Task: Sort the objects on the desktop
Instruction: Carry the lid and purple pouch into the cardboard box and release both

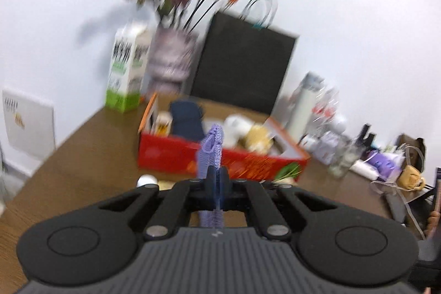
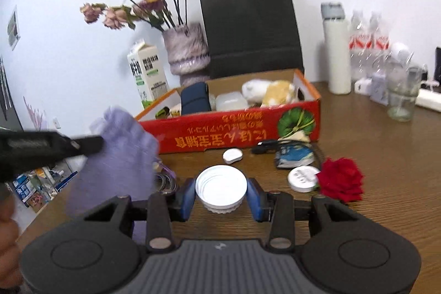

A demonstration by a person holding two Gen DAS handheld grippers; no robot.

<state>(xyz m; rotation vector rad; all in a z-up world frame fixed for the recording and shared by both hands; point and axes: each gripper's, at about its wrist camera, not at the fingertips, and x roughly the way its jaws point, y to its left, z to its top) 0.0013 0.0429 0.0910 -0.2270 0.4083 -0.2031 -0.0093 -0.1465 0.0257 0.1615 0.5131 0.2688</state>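
My left gripper (image 1: 217,178) is shut on a purple knitted glove (image 1: 210,148), held up above the wooden table in front of the red cardboard box (image 1: 176,153). The right wrist view shows the same glove (image 2: 121,153) hanging from the left gripper (image 2: 93,142) at left. My right gripper (image 2: 221,193) is shut on a white round lid (image 2: 221,188), just above the table. The box (image 2: 248,128) holds a dark blue pouch (image 2: 194,98), a clear container (image 2: 231,100) and a white and yellow plush toy (image 2: 268,91).
On the table (image 2: 386,156) lie a red fabric rose (image 2: 341,179), a white tin (image 2: 303,178), a small white case (image 2: 233,155), a blue-white packet (image 2: 293,156) and a cable. Behind stand a milk carton (image 2: 147,73), flower vase (image 2: 187,51), black paper bag (image 2: 250,26), white bottle (image 2: 336,51) and a glass (image 2: 401,101).
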